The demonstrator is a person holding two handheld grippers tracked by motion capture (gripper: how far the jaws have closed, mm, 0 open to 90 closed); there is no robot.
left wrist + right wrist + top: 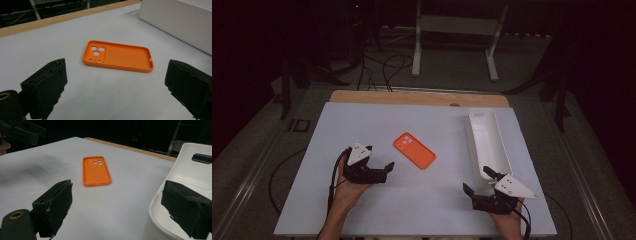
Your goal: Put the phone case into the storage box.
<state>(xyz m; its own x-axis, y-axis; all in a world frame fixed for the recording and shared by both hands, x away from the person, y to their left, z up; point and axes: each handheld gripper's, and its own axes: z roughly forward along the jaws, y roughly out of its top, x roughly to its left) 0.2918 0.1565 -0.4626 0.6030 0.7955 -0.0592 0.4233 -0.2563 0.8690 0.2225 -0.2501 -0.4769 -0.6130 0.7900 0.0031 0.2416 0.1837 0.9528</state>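
White table (362, 200) | orange phone case (414, 150) lay flat, hollow up | left gripper (379, 169) released, near case | right gripper (477, 185) released beside white tray (492, 150)

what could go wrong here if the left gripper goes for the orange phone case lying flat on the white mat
The thin orange plastic phone case lies flat, hollow side up, on the smooth white mat, so the open left gripper may push it along rather than get under its low rim. A skid toward the long white plastic tray could knock it. The open right gripper sits beside that tray's near end and could bump it.
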